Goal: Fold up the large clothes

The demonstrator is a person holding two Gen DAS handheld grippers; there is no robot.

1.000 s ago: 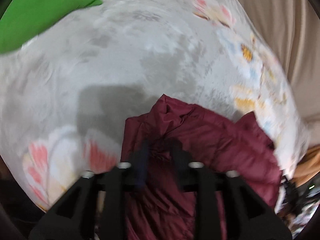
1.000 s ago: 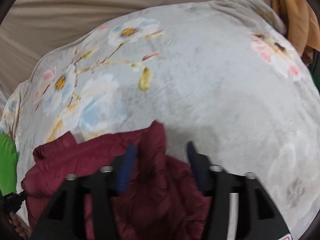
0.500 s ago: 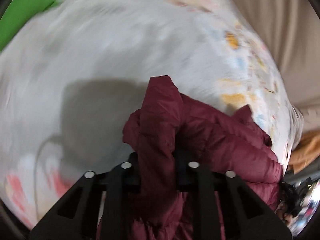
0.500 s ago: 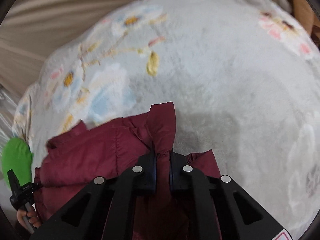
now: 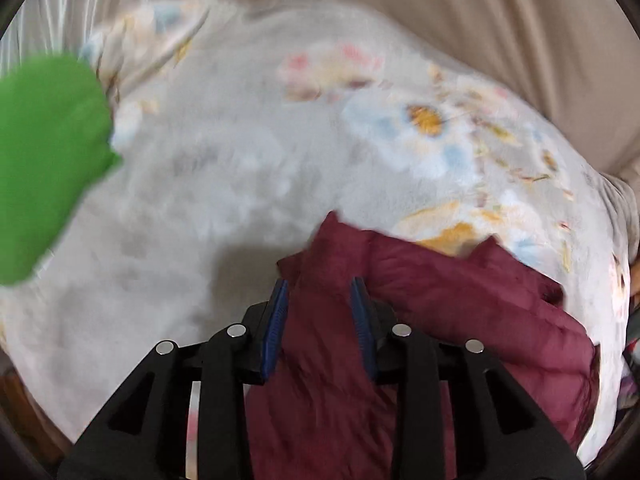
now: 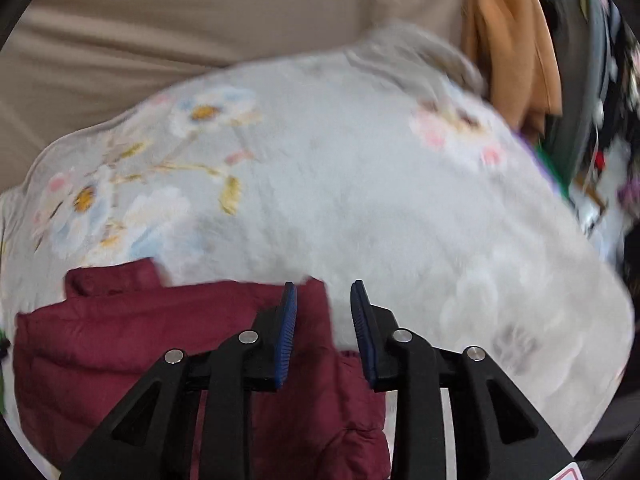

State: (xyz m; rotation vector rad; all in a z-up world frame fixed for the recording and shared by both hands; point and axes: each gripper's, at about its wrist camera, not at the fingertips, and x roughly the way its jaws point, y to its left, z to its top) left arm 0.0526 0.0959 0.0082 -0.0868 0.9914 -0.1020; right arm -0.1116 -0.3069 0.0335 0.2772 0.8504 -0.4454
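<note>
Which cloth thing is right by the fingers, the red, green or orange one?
The dark red puffy jacket. It lies right at both grippers, while the green cloth and orange cloth sit off at the edges.

Right wrist view: the right gripper (image 6: 323, 294) has its 2 blue-padded fingers (image 6: 287, 332) spread apart, nothing pinched between them. Maroon puffer jacket (image 6: 132, 344) is lying bunched up on a grey floral blanket (image 6: 360, 184), taking up the lower left. The jacket's right edge sits under the left finger, and the gap between the fingers mostly shows blanket. Orange cloth (image 6: 508, 36) hangs at the top right, with a beige backdrop (image 6: 180, 20) behind.
</note>
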